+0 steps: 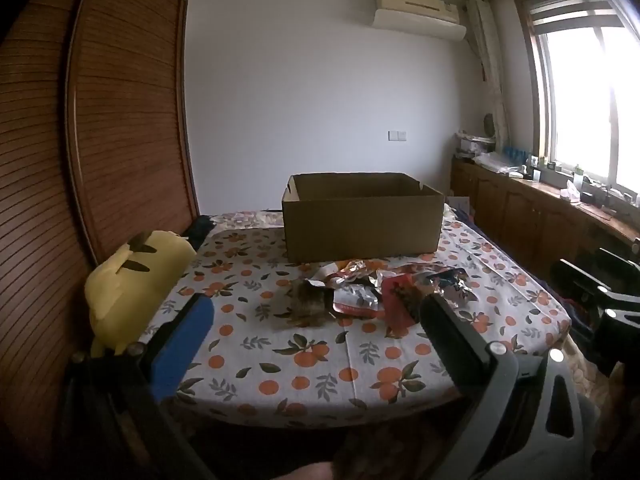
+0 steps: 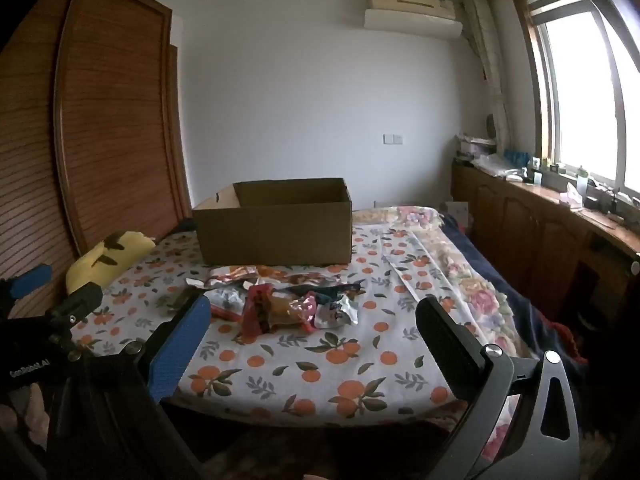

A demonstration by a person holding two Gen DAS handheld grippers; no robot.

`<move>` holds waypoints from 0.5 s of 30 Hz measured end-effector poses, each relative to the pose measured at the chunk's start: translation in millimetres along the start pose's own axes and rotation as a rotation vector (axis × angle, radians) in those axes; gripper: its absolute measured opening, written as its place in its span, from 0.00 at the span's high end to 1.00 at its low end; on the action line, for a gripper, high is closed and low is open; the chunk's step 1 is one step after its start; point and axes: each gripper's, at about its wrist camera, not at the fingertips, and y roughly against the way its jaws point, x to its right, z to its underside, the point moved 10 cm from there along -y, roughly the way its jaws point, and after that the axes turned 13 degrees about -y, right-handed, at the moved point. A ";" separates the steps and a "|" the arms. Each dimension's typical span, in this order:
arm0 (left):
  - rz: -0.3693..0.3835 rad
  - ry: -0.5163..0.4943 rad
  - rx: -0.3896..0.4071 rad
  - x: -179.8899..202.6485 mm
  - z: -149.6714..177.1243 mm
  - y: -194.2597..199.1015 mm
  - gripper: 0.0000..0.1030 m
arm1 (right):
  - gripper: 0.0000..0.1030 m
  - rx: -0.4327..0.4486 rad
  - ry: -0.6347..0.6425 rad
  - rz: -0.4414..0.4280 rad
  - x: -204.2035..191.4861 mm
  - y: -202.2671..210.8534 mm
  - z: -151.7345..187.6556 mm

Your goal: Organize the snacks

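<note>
A heap of crinkled snack packets (image 1: 384, 292) lies on the orange-print bedsheet (image 1: 304, 360), in front of an open, empty-looking cardboard box (image 1: 362, 216). In the right wrist view the packets (image 2: 288, 300) lie in front of the box (image 2: 276, 222), with a red packet (image 2: 260, 310) nearest me. My left gripper (image 1: 316, 312) is open and empty, held above the bed's near edge, short of the packets. My right gripper (image 2: 312, 316) is open and empty, also short of the heap. The left gripper shows at the left edge of the right wrist view (image 2: 60, 308).
A yellow plush toy (image 1: 136, 280) lies at the bed's left side against a wooden slatted wardrobe (image 1: 120, 120). A low wooden cabinet (image 1: 540, 216) with clutter runs under the window at right. A floral quilt (image 2: 472, 280) covers the bed's right side.
</note>
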 end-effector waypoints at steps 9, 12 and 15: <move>0.000 0.000 0.000 0.0 -0.1 -0.1 0.00 | 0.00 -0.002 -0.005 0.003 2.5 -0.8 0.4; 0.001 0.001 0.002 0.0 -0.3 0.3 0.00 | 0.00 -0.003 -0.006 0.003 4.6 -1.1 1.2; 0.000 0.001 0.004 -0.3 -0.5 0.1 0.00 | 0.00 -0.003 -0.004 0.004 4.7 -2.8 1.3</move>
